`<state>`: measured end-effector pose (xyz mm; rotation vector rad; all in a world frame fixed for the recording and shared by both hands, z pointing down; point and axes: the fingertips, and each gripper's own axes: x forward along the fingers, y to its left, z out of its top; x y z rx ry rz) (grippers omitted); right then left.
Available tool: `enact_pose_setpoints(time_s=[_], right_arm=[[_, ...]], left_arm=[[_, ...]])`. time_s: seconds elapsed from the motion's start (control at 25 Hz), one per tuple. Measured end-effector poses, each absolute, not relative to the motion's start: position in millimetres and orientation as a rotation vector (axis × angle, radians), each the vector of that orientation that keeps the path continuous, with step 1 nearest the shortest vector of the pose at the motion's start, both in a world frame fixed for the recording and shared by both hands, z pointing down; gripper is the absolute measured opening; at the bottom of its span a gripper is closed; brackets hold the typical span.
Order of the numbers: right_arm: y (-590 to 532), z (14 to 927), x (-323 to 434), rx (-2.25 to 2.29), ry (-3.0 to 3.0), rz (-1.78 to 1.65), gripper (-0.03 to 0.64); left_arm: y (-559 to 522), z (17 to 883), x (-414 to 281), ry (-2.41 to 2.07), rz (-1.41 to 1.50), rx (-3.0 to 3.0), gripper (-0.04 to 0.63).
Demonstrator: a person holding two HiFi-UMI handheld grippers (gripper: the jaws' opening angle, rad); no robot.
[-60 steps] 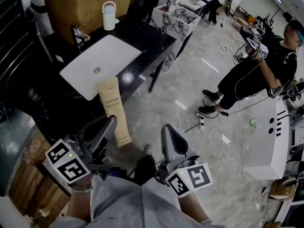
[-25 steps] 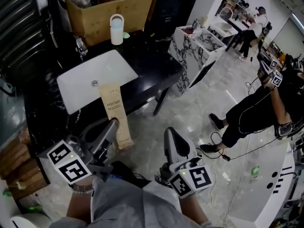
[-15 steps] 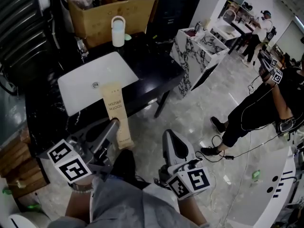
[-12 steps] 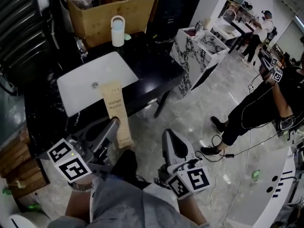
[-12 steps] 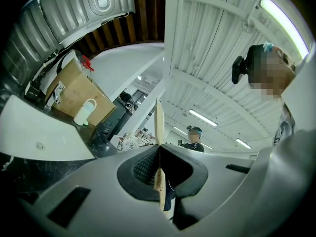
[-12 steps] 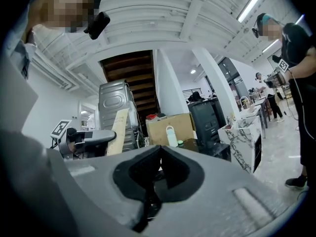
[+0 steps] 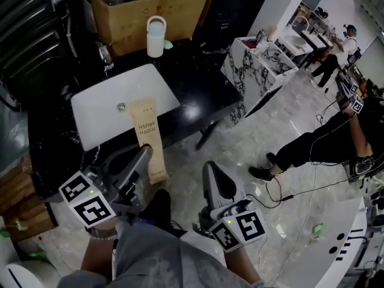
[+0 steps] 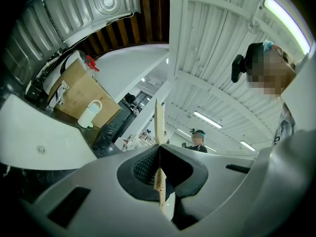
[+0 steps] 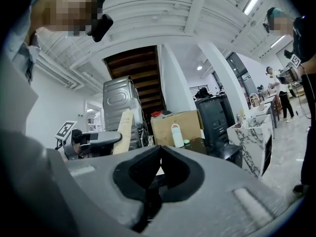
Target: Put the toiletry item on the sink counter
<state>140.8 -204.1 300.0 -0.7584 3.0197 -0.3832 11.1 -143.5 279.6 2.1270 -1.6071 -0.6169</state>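
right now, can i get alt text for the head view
The left tool grips a tan toothbrush box by its near end, seen against a black counter with a white sink. The right tool is shut and empty beside it.

I can't see the lower end of the toothbrush box point(image 7: 146, 131): the left gripper point(image 7: 147, 155) covers it in the head view. In the left gripper view the toothbrush box point(image 8: 159, 127) shows edge-on only, so I can't read its print. Cardboard box point(image 7: 150, 8) is cut by the top edge, contents too dark to tell. Small green thing point(image 7: 167, 44) beside the white bottle point(image 7: 156, 36) is too small to name. Standing person point(image 7: 318, 150) is cut by the right edge. White rounded object point(image 7: 18, 276) is cut off at the bottom-left corner; I can't identify it.
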Motion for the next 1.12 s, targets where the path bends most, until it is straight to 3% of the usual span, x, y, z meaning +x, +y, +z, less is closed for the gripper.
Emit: enact_pose_setpoints(time_s=[0.56,0.64,1.12], right_arm=[[-254,299,65,-0.533,3.096,-0.376,0.002],[-259,299,53,-0.483,3.117,-0.372,0.071],[-307,298,3,-0.37,3.165,-0.327,0.109]], left_arm=[[-211,290,-42,-1.625,-0.655,2.068,0.008],[-222,290,-47,-1.616,-0.661,2.07,0.008],[-285,293,-85,-1.591,-0.689,2.049,0.008]])
